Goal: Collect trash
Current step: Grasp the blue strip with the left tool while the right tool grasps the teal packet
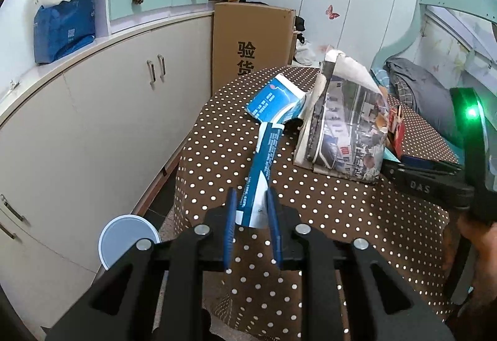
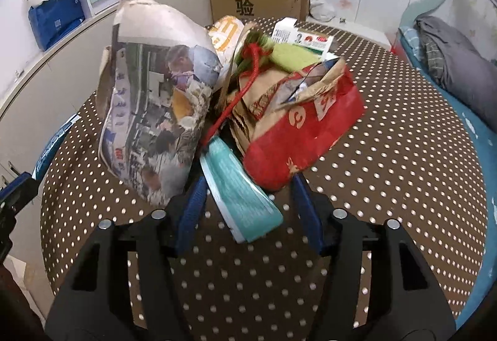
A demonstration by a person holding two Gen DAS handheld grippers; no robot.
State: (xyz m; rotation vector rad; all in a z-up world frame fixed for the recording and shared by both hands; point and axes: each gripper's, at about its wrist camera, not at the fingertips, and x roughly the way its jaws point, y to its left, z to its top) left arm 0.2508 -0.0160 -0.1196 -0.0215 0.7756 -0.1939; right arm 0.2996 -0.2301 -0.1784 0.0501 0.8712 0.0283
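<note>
My left gripper (image 1: pixel 250 201) is shut on the near end of a long blue and white flattened carton (image 1: pixel 264 154) that stretches across the brown dotted tablecloth (image 1: pixel 341 204) toward a folded newspaper (image 1: pixel 344 120). My right gripper (image 2: pixel 247 185) is open, its blue fingers on either side of a teal booklet (image 2: pixel 239 195) at the front of a trash pile: the newspaper (image 2: pixel 155 105), a red and brown paper bag (image 2: pixel 298 129), red string (image 2: pixel 248 74), a green cloth (image 2: pixel 289 56). The right gripper's body (image 1: pixel 435 182) shows at the right in the left wrist view.
A white bin (image 1: pixel 127 240) stands on the floor left of the table, below cream cabinets (image 1: pixel 93 123). A cardboard box (image 1: pixel 251 39) stands behind the table. A white medicine box (image 2: pixel 303 36) lies at the table's far side. A bed (image 2: pixel 450 67) is on the right.
</note>
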